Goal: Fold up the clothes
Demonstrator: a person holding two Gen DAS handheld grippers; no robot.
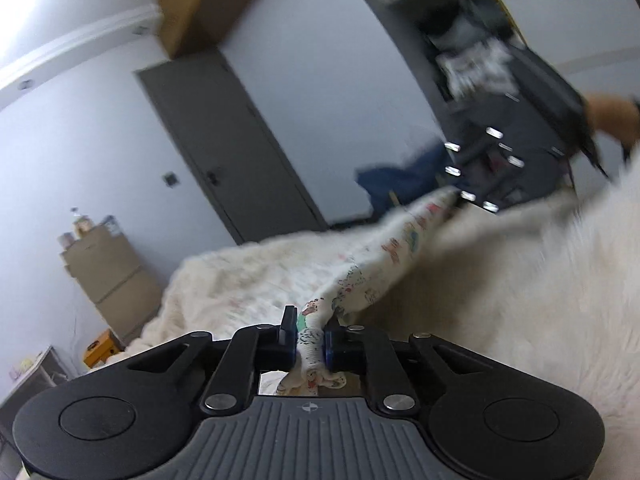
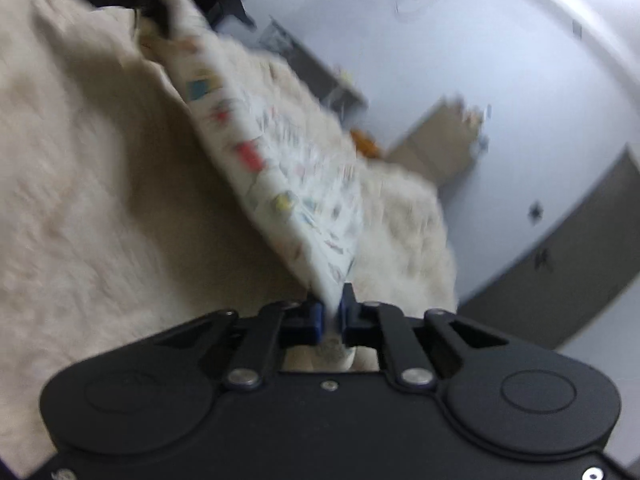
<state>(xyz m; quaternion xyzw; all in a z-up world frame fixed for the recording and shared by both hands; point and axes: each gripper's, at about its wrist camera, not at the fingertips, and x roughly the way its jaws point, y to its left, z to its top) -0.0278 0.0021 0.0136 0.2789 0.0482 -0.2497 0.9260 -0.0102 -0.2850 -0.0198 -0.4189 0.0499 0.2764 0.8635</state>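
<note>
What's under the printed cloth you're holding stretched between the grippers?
Under the printed cloth lies the fluffy cream blanket. Left gripper and right gripper clamp its ends. Anything beneath the blanket is covered.

We see our left gripper (image 1: pixel 310 340) and right gripper (image 2: pixel 330 316): matte black, silver screws, blue-padded jaws.

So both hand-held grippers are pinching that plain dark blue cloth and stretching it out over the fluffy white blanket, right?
Not quite: the cloth is white with small colourful prints, not plain dark blue, as the right wrist view shows. The rest holds: the left hand-held gripper and the right hand-held gripper each pinch an end, with the cloth stretched between them over the fluffy white blanket.
</note>
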